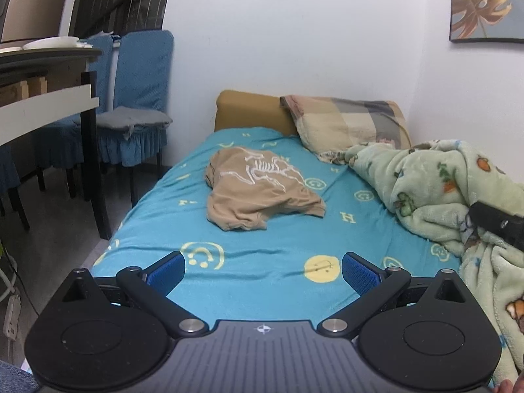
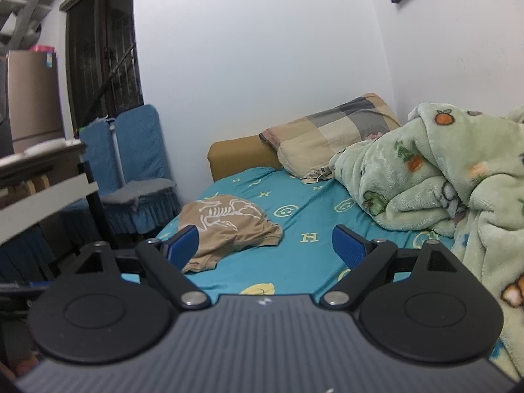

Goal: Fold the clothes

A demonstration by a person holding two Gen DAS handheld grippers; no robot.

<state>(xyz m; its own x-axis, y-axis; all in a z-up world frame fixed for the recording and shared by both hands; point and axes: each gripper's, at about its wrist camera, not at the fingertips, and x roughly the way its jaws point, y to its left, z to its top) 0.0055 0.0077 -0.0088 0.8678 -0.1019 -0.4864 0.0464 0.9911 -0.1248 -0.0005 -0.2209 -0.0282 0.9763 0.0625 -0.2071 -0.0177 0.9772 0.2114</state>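
A crumpled tan T-shirt (image 1: 258,190) with a white skeleton print lies in a heap on the turquoise bed sheet (image 1: 262,245). It also shows in the right wrist view (image 2: 229,226), left of centre. My left gripper (image 1: 263,270) is open and empty above the near part of the bed, well short of the shirt. My right gripper (image 2: 263,244) is open and empty, its left blue pad (image 2: 181,245) in front of the shirt's near edge in the view. Part of the right gripper's black body (image 1: 497,222) shows at the right edge of the left wrist view.
A bunched green fleece blanket (image 1: 442,196) fills the bed's right side against the wall. A checked pillow (image 1: 347,121) leans on the tan headboard (image 1: 249,111). Blue-covered chairs (image 1: 137,98) and a table (image 1: 42,75) stand left of the bed.
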